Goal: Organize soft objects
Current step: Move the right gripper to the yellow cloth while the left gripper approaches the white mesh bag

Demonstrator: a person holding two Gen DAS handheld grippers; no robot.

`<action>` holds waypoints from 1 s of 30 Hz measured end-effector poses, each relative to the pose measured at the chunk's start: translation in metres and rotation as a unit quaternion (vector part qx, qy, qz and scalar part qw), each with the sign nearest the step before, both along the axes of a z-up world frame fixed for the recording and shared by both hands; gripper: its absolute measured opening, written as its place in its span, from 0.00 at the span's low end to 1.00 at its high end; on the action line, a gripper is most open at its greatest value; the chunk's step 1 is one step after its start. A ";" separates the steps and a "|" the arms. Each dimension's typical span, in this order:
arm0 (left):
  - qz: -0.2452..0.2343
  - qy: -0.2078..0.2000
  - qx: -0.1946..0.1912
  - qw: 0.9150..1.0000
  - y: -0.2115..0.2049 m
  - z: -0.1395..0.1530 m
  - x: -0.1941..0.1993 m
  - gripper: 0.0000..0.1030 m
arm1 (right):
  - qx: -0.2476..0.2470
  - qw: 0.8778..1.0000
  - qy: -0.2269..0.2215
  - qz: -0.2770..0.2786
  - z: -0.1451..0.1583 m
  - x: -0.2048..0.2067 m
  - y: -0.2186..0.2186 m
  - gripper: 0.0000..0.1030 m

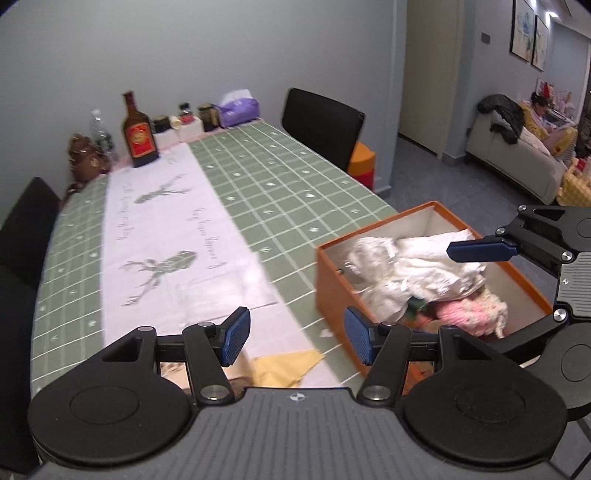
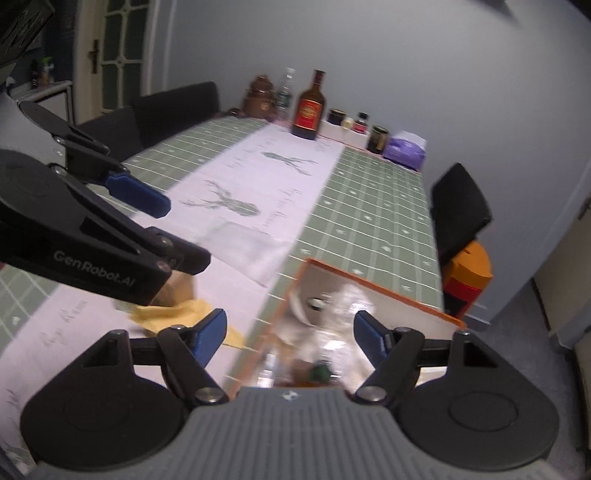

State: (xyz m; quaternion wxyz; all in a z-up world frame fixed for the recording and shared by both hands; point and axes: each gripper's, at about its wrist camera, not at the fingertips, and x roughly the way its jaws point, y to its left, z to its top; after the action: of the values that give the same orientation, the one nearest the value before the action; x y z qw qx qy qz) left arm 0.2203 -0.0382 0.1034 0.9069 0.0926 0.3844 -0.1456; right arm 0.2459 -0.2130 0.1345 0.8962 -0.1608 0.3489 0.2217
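Place: a home, in its dining area.
Landmark: long dining table under a green checked cloth with a white reindeer runner.
At the table's far end: brown bottle, small jars, purple tissue pack against the wall.
Beside the table: black chairs.
Beyond the table, through an opening: sofa with a person seated, framed pictures above.

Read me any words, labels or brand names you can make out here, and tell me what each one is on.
"GenRobot.AI": on the left claw's black arm.
Script writing on the white table runner: too blurred to read.
Red label on the brown bottle: too small to read.
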 end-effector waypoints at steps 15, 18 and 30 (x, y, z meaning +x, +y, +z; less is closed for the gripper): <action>0.112 0.031 -0.051 0.992 0.102 -0.076 -0.048 0.67 | -0.033 0.993 0.071 0.087 -0.069 -0.018 0.103 0.81; 0.119 0.043 -0.049 0.991 0.112 -0.086 -0.044 0.66 | -0.038 0.991 0.105 0.079 -0.085 0.003 0.110 0.81; 0.112 0.060 -0.054 0.990 0.123 -0.094 -0.016 0.66 | -0.034 0.967 0.247 0.060 -0.134 0.092 0.132 0.89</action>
State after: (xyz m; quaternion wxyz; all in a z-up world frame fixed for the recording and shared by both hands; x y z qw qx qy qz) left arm 0.2039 0.0848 0.0093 0.8965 -0.0094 0.4376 -0.0685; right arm 0.3382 -0.0808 0.0002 0.7615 -0.1524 0.5563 0.2957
